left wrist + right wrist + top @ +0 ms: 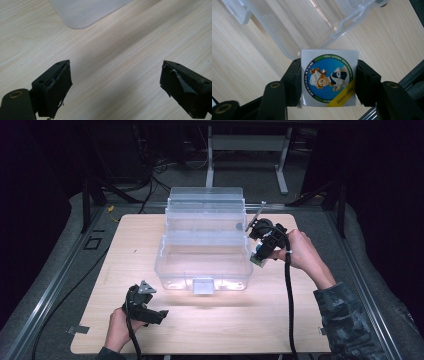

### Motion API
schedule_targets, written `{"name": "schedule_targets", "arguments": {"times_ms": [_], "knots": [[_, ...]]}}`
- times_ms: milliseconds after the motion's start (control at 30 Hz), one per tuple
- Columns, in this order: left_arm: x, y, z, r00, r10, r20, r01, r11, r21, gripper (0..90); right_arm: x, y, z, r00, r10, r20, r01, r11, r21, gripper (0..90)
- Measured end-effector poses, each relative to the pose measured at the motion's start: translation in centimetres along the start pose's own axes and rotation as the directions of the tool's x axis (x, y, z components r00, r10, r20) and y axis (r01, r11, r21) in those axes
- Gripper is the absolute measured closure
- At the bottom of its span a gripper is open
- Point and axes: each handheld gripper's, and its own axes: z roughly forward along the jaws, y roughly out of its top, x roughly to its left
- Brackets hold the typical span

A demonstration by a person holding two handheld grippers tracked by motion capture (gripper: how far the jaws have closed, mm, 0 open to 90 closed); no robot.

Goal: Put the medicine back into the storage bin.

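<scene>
My right gripper (329,82) is clamped on a small Mentholatum box (329,77), one jaw flat against each side of it. In the right gripper view the printed face looks straight back at me with its picture upright, and it reads about square, so I cannot tell which way its long axis runs. In the high view I hold the box (258,259) at about three o'clock from the clear plastic bin (202,265), just beside the bin's right wall and near its rim. The wooden table (310,315) lies bare toward five o'clock, with its right edge close by. My left gripper (157,316) rests at about seven o'clock from the bin, jaws wide apart over bare wood, a bin corner (80,15) ahead.
</scene>
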Motion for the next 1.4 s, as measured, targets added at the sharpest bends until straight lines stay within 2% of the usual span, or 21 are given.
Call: {"name": "schedule_targets", "arguments": {"times_ms": [33, 133, 167, 200, 400, 433, 467, 500, 567, 600, 700, 767, 833, 867, 967, 1000, 1067, 1100, 1267, 1300, 1400], "knots": [[0.0, 0.0, 0.0, 1.0000, -0.001, 0.001, 0.001, 1.0000, 0.000, 10.2, 0.0, 0.1, -0.1, 0.9999, -0.006, 0.010, 0.006, 1.000, 0.020, 46.6], [0.0, 0.0, 0.0, 1.0000, 0.000, 0.001, 0.000, 1.0000, -0.001, 10.2, 0.2, 0.6, -0.1, 0.9999, -0.012, 0.009, 0.012, 1.000, 0.013, 46.5], [0.0, 0.0, 0.0, 1.0000, 0.002, -0.001, -0.002, 1.0000, 0.000, 10.2, 0.3, 0.6, 0.1, 1.0000, -0.005, -0.001, 0.005, 1.000, -0.008, 46.6], [0.0, 0.0, 0.0, 1.0000, 0.002, -0.001, -0.002, 1.0000, 0.000, 10.2, 0.3, 0.8, 0.1, 0.9999, -0.015, 0.004, 0.015, 1.000, 0.004, 46.5], [0.0, 0.0, 0.1, 1.0000, 0.003, 0.000, -0.003, 1.0000, 0.000, 10.2, 0.5, 1.7, 0.6, 0.9994, -0.025, -0.025, 0.025, 1.000, -0.011, 46.5], [-0.1, 0.0, 0.1, 1.0000, 0.001, -0.001, -0.001, 1.0000, -0.002, 10.2, 0.6, 1.9, 0.5, 0.9994, -0.032, -0.015, 0.033, 0.999, 0.015, 46.5], [-0.1, 0.0, 0.1, 1.0000, 0.002, -0.002, -0.002, 1.0000, -0.001, 10.2, 0.7, 2.0, 0.8, 0.9994, -0.027, -0.021, 0.027, 1.000, -0.008, 46.5], [-0.1, 0.0, 0.1, 1.0000, 0.003, -0.007, -0.003, 1.0000, 0.001, 10.2, 0.7, 2.2, 0.8, 0.9992, -0.036, -0.019, 0.036, 0.999, 0.011, 46.5], [-0.1, 0.0, 0.1, 1.0000, 0.006, -0.004, -0.006, 1.0000, 0.003, 10.2, 0.9, 2.4, 1.1, 0.9989, -0.039, -0.025, 0.039, 0.999, 0.000, 46.5], [0.0, 0.0, 0.1, 1.0000, 0.006, -0.004, -0.006, 1.0000, 0.003, 10.2, 1.0, 2.7, 1.2, 0.9987, -0.045, -0.025, 0.045, 0.999, 0.022, 46.5], [0.0, 0.0, 0.1, 1.0000, 0.002, -0.003, -0.002, 1.0000, -0.003, 10.2, 1.3, 3.1, 1.6, 0.9982, -0.057, -0.020, 0.057, 0.998, 0.021, 46.5], [0.0, 0.0, 0.0, 1.0000, -0.002, -0.004, 0.002, 1.0000, -0.004, 10.3, 1.4, 3.4, 1.7, 0.9970, -0.068, -0.038, 0.069, 0.997, 0.032, 46.5], [0.1, 0.0, 0.0, 1.0000, -0.006, -0.003, 0.006, 0.9999, -0.009, 10.3, 1.4, 3.7, 1.9, 0.9963, -0.070, -0.049, 0.072, 0.997, 0.027, 46.6], [0.1, 0.0, 0.0, 1.0000, -0.005, -0.003, 0.005, 1.0000, -0.008, 10.3, 1.5, 3.8, 2.1, 0.9962, -0.067, -0.056, 0.068, 0.998, 0.007, 46.5], [0.1, 0.0, 0.0, 1.0000, -0.002, -0.001, 0.002, 1.0000, -0.006, 10.3, 1.7, 4.1, 2.6, 0.9955, -0.064, -0.070, 0.065, 0.998, 0.005, 46.5], [0.1, 0.0, 0.0, 1.0000, -0.003, 0.000, 0.003, 1.0000, -0.006, 10.3, 1.7, 4.3, 2.6, 0.9960, -0.068, -0.058, 0.069, 0.997, 0.018, 46.5], [0.1, 0.0, 0.0, 1.0000, -0.003, -0.001, 0.003, 1.0000, -0.006, 10.3, 1.8, 4.5, 2.9, 0.9957, -0.067, -0.064, 0.069, 0.997, 0.019, 46.5], [0.1, -0.1, 0.0, 1.0000, -0.005, -0.001, 0.005, 1.0000, -0.007, 10.3, 1.8, 4.6, 2.9, 0.9948, -0.072, -0.073, 0.075, 0.997, 0.036, 46.5], [0.1, -0.1, 0.1, 1.0000, -0.002, 0.001, 0.002, 1.0000, -0.006, 10.2, 1.8, 5.0, 3.8, 0.9943, -0.062, -0.087, 0.065, 0.997, 0.029, 46.5], [0.1, -0.1, 0.1, 1.0000, -0.003, 0.001, 0.003, 1.0000, -0.007, 10.2, 1.8, 5.1, 4.1, 0.9939, -0.062, -0.091, 0.067, 0.996, 0.054, 46.5], [0.1, -0.1, 0.1, 1.0000, 0.000, 0.002, 0.000, 1.0000, -0.004, 10.2, 1.9, 5.1, 4.6, 0.9940, -0.060, -0.091, 0.066, 0.996, 0.054, 46.4]]}}
